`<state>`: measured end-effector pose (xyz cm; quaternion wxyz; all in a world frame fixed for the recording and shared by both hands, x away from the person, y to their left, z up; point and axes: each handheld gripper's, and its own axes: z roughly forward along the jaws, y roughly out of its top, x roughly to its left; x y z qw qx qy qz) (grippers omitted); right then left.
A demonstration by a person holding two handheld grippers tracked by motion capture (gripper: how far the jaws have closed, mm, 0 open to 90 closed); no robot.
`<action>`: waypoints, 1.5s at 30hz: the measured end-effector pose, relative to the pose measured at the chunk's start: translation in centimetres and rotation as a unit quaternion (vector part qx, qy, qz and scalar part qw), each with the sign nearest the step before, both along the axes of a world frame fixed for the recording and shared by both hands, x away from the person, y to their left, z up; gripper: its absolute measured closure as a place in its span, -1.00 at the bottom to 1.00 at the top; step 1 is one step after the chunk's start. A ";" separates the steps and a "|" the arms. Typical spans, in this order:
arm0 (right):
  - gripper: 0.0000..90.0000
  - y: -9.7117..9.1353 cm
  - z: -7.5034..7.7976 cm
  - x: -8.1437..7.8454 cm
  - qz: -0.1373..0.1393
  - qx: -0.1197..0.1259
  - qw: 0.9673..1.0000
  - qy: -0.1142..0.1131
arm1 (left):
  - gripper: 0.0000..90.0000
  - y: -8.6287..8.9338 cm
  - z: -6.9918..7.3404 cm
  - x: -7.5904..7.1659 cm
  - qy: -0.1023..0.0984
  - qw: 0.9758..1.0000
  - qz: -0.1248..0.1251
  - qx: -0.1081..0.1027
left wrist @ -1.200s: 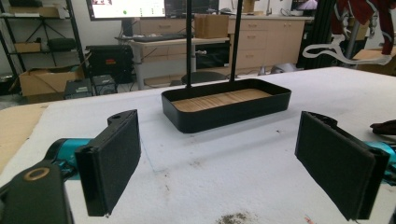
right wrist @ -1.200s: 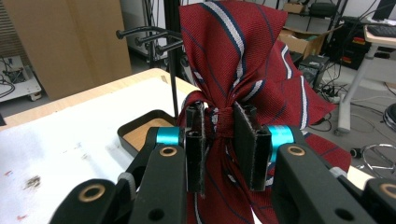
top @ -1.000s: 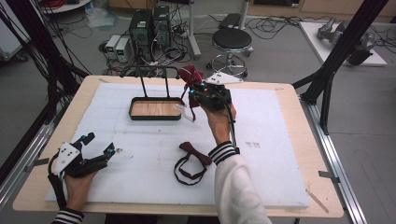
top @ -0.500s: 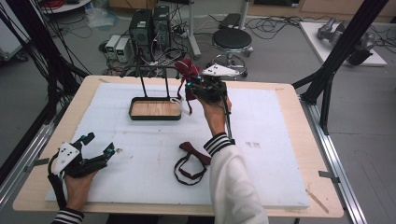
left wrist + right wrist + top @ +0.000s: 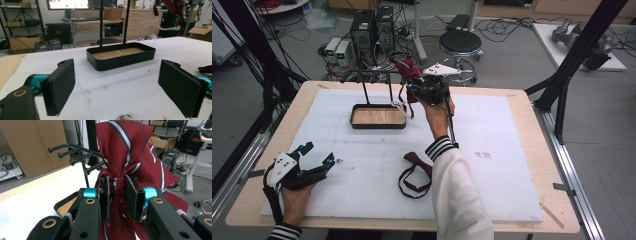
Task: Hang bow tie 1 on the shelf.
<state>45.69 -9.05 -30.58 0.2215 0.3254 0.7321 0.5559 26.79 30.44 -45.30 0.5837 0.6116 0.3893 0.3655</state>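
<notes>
Right claw (image 5: 117, 195) pinches red striped bow tie (image 5: 125, 147) at its knot, lifted near rack pegs (image 5: 72, 153) by counter's far edge. Soft, light, limp (wings flop); I keep hold at knot. Left claw (image 5: 125, 87) gapes empty, near-left corner.

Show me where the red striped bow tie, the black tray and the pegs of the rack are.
red striped bow tie (image 5: 120, 147), right gripper view, upper lobe of fabric.
black tray (image 5: 378, 125), high view, near wall.
rack pegs (image 5: 72, 153), right gripper view, middle of one peg.
</notes>
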 end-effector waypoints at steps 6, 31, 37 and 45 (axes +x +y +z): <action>0.66 0.6 0.4 0.4 0.000 -0.007 1.000 -0.005 | -0.67 0.0 0.0 0.0 -0.001 1.000 0.000 -0.001; 0.66 0.6 -0.9 2.8 -0.029 -0.023 0.999 0.022 | -0.67 0.0 0.0 0.0 0.000 1.000 -0.001 -0.001; 0.66 0.4 -1.2 3.1 -0.033 -0.029 0.999 0.029 | -0.67 0.0 0.0 0.0 0.001 1.000 -0.001 0.000; 0.66 -0.5 -1.6 3.6 -0.037 -0.040 0.998 0.042 | -0.67 0.0 0.0 0.0 0.001 1.000 -0.001 -0.001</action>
